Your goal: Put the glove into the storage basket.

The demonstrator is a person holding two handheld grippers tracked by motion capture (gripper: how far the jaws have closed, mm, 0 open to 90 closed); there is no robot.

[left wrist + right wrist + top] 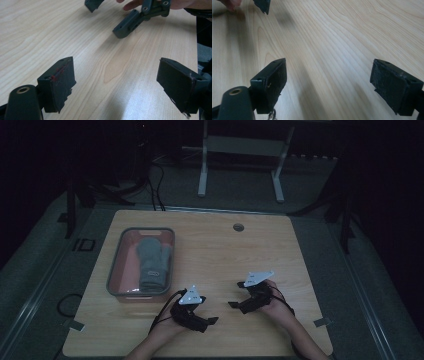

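Dim room, low light. Light wood table (215, 245) with rounded corners, round cable hole (238, 227) near the far edge. Grey carpet-like floor (330, 245) around it. Beyond the table: white metal frame (240, 150) on two feet. Black cables (155, 185) run across the floor at far left, dark stand legs (345, 215) at right. Background walls too dark to read.
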